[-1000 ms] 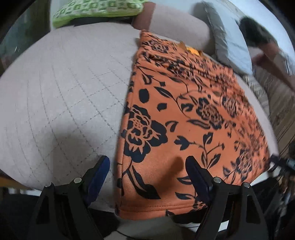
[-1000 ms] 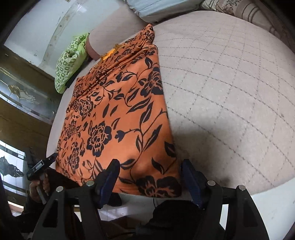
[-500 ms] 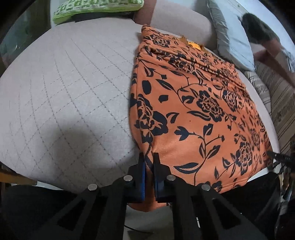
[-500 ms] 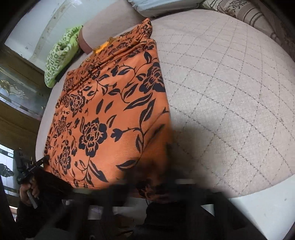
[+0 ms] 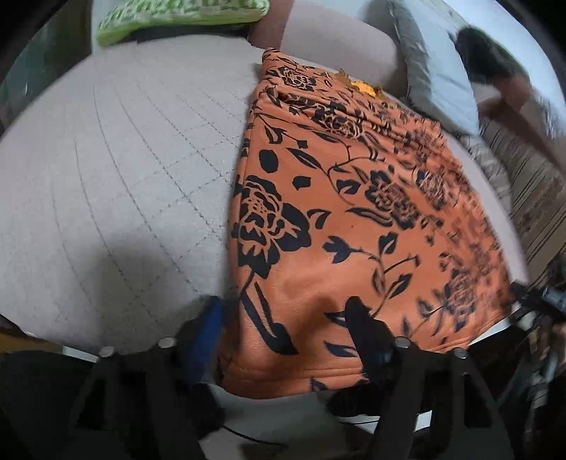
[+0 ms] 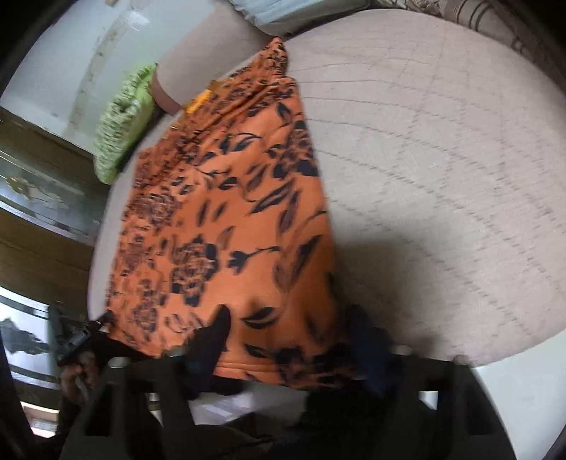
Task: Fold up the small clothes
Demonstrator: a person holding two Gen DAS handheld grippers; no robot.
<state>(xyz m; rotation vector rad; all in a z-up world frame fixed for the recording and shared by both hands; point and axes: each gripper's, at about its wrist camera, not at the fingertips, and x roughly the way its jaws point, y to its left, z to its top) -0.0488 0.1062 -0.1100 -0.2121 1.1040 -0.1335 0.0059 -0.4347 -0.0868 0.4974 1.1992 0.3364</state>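
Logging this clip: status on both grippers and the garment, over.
Left gripper and right gripper open, jaws just reopened, each straddling a near corner. Orange black-flowered fabric garment flat on quilted beige cushion. Nothing obstructing.

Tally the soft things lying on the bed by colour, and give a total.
Orange with black flowers: 1, the floral garment
Green patterned: 1, the folded cloth
Grey: 1, the pillow
Total: 3

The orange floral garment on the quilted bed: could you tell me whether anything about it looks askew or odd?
Mostly tidy. The orange black-flowered fabric garment lies flat on the grey quilted bed cover, but its near hem overhangs the bed edge and its far end is bunched, with a yellow tag showing.
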